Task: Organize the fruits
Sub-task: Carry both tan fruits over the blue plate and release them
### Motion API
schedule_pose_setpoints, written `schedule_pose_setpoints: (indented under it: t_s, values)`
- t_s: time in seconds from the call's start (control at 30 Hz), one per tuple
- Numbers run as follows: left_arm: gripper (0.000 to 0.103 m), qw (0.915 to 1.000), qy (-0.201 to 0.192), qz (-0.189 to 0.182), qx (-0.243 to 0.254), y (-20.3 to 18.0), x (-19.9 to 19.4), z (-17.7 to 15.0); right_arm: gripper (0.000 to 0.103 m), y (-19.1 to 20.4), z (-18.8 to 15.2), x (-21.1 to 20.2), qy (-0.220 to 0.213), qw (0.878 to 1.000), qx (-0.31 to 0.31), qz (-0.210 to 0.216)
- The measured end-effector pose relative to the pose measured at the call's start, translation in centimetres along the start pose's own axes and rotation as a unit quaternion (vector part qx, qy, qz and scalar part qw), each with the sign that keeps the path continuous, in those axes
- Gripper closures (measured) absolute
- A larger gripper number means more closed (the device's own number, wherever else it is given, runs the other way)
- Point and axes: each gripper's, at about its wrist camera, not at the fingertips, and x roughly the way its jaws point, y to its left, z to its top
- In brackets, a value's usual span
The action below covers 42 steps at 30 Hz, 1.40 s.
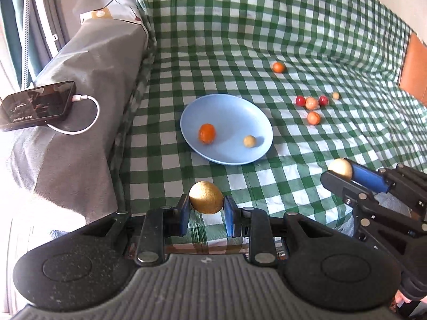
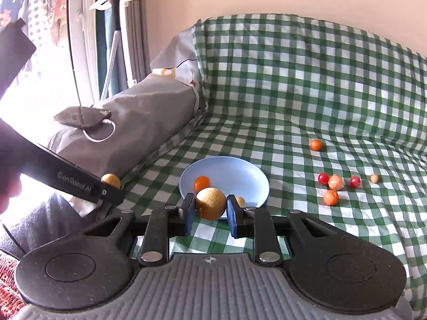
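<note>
My left gripper [image 1: 206, 210] is shut on a round tan fruit [image 1: 206, 198], held above the checked cloth just short of the blue plate [image 1: 226, 101]. My right gripper [image 2: 210, 213] is shut on a second tan fruit [image 2: 210, 204] and hovers at the plate's [image 2: 234, 168] near rim. On the plate lie an orange fruit [image 1: 206, 133] and a small tan fruit [image 1: 249, 141]. Each gripper shows in the other's view, the right gripper [image 1: 340, 172] at the right and the left gripper [image 2: 113, 186] at the left. Several small red and orange fruits [image 1: 311, 104] lie loose to the right, with one orange fruit [image 1: 278, 67] farther back.
A green-and-white checked cloth [image 1: 267, 26] covers the seat and backrest. A grey padded armrest [image 1: 80, 80] at the left carries a phone [image 1: 37, 105] on a white charging cable. An orange-brown cushion [image 1: 415, 80] sits at the far right. A window and a steamer stand [image 2: 120, 13] are behind the armrest.
</note>
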Motion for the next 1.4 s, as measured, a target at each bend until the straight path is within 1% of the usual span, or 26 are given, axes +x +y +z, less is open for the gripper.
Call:
schedule_pose_setpoints:
  t_s: [0.13,0.23,0.43,0.8,1.1,1.27,1.4]
  values:
    - [0.074,0.9999,-0.004,-0.007,-0.008,0.7,-0.2,0.1,0.077,1.1,0.2,-0.1,0.006,1.000,-0.012,-0.005]
    - [0.074,0.9998,-0.008,-0.011,-0.014,1.3,-0.2,0.2,0.077,1.1,0.2,0.4,0.011,1.000,-0.016,-0.005]
    - [0.074,0.9996,-0.010,-0.010,-0.023,2.1,-0.1,0.5,0.077,1.7,0.3,1.3,0.019,0.999,-0.026,-0.003]
    - [0.074,0.9996,0.000,-0.009,-0.026,2.4,1.6,1.9,0.077,1.2,0.3,2.8,0.037,0.999,-0.021,0.004]
    - [0.074,0.9997,0.006,0.003,-0.022,2.1,5.1,5.2,0.077,-0.4,0.9,5.5,0.044,0.999,0.000,-0.006]
    - [0.074,0.9998,0.013,0.008,-0.010,1.2,8.5,7.7,0.077,-1.8,1.3,8.4,0.048,0.999,0.007,-0.021]
    - [0.074,0.9997,0.022,0.014,0.001,0.4,11.7,9.3,0.077,-3.0,1.4,11.4,0.059,0.998,0.013,-0.028]
